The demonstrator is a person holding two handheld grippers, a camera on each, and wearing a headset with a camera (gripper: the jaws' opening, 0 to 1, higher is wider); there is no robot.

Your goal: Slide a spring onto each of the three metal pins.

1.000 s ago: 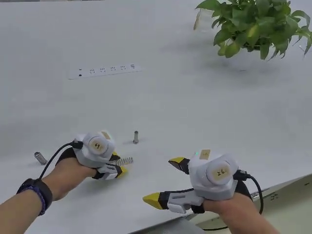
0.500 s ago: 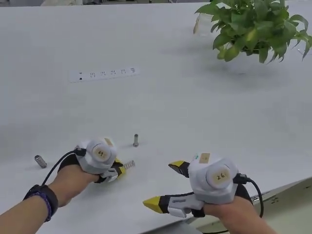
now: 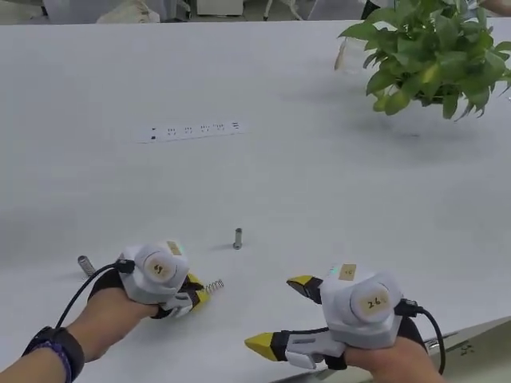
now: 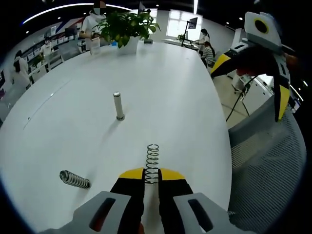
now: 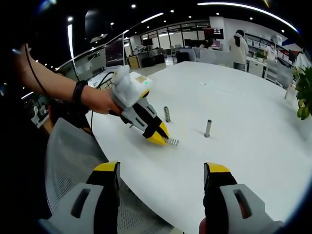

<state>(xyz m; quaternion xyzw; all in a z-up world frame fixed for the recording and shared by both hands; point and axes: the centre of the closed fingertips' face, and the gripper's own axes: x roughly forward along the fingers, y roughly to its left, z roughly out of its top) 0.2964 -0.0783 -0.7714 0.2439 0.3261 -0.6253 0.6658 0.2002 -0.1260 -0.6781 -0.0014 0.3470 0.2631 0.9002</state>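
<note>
My left gripper (image 3: pixel 196 294) is shut on one end of a small coil spring (image 3: pixel 213 285), which sticks out past its yellow tips just above the white table (image 3: pixel 319 183). In the left gripper view the spring (image 4: pixel 152 162) points forward from the left gripper (image 4: pixel 152 174), with an upright metal pin (image 4: pixel 117 106) beyond it to the left. That pin (image 3: pixel 237 238) stands a short way behind the spring. A second spring (image 3: pixel 86 265) lies to the left of my left hand. My right gripper (image 3: pixel 279 313) is open and holds nothing, near the table's front edge.
A white power strip (image 3: pixel 194 130) lies mid-table and a potted plant (image 3: pixel 431 48) stands at the back right. A grey mesh chair (image 4: pixel 263 161) is off the table's edge. The right gripper view shows the left gripper (image 5: pixel 158 136), the pin (image 5: pixel 208 127) and the loose spring (image 5: pixel 166 113).
The left gripper's jaws, open around the lying spring a second ago, have shut on its end. The head camera has shifted, moving the whole scene right and down. The right gripper stays open.
</note>
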